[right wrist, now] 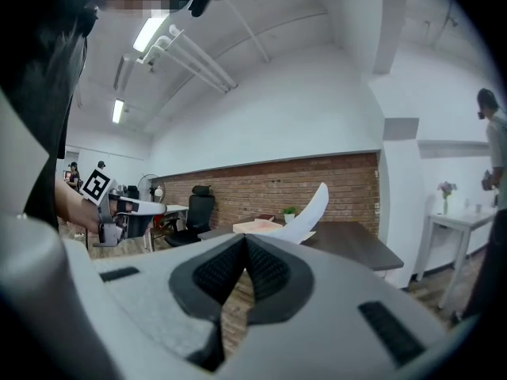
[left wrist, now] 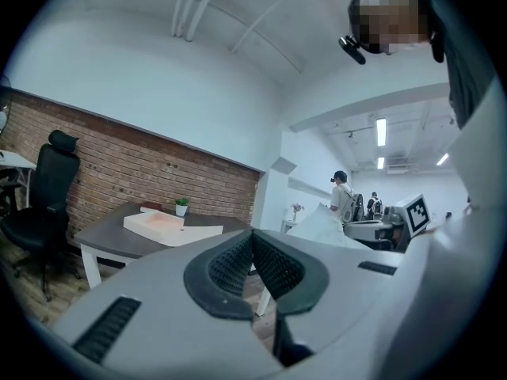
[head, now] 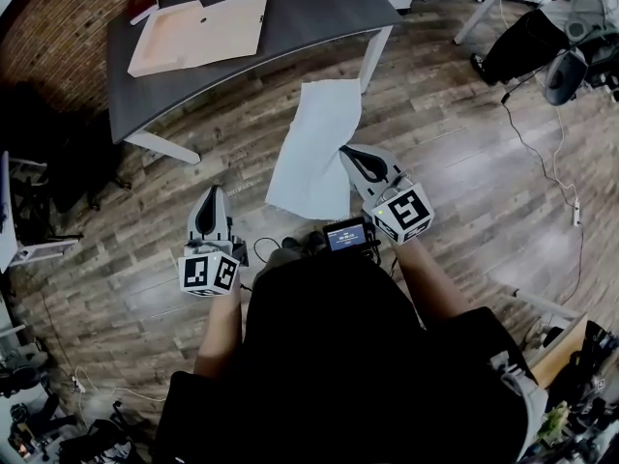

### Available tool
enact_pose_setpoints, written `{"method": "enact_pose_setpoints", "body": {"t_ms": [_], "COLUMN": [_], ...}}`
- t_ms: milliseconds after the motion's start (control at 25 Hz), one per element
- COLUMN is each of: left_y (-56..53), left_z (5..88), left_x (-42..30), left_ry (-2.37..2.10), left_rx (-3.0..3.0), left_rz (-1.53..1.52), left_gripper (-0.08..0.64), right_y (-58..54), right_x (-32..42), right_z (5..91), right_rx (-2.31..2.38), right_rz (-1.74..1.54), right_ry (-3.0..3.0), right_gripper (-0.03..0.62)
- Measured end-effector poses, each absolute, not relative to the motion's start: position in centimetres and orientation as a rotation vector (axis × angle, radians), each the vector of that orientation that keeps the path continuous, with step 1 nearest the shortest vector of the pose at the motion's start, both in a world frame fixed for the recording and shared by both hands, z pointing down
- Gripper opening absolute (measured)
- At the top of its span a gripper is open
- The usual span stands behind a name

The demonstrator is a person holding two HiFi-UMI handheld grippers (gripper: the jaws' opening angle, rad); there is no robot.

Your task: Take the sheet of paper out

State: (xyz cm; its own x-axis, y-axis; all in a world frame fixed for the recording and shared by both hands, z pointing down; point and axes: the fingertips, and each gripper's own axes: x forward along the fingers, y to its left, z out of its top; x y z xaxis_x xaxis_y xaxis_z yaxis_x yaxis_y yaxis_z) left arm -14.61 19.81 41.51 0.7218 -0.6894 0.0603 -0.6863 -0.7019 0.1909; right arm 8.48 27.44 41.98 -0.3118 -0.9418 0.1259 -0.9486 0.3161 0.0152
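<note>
A white sheet of paper (head: pixel 314 148) hangs over the wooden floor in front of me, its edge pinched at the tip of my right gripper (head: pixel 346 153), which is shut on it. The right gripper view shows the sheet (right wrist: pixel 307 210) curving up and away from the closed jaws (right wrist: pixel 245 237). A flat tan envelope (head: pixel 198 29) with its flap open lies on the dark desk (head: pixel 319 8). My left gripper (head: pixel 213 193) is lower left of the sheet, shut and holding nothing. From the left gripper view (left wrist: pixel 253 234), the paper (left wrist: pixel 321 224) is off to the right.
A black office chair (head: pixel 58 172) stands at the left by the brick wall. Another chair (head: pixel 566 66) and cables (head: pixel 542 153) lie at the upper right. A red book (head: pixel 145 3) sits at the desk's far corner. A person (left wrist: pixel 342 196) stands far off.
</note>
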Motion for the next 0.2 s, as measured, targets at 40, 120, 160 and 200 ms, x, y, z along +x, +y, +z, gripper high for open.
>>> {"method": "enact_pose_setpoints", "body": {"t_ms": [40,120,160,200], "left_y": [19.82,19.87,19.93,19.99], "left_z": [41.66,41.93,42.01,42.08], "left_x": [-14.61,-14.58,-14.56,-14.54], "left_ry": [-1.099,-1.097,-1.1,-1.103], "left_rx": [2.722,2.709,2.702,2.695], "left_rz": [-0.022,-0.024,-0.029,-0.034], "left_gripper": [-0.005,-0.005,-0.005,-0.005], "right_y": [27.51,27.75,27.9,28.05], "right_x": [8.56,8.79,8.94,9.1], "right_z": [41.99,42.0,42.02,42.03], "right_rx": [1.777,1.784,1.788,1.791], "right_rz": [0.094,0.094,0.094,0.094], "right_ry": [-2.456,-2.457,-2.457,-2.457], "right_gripper": [0.003,0.003,0.003,0.003]}}
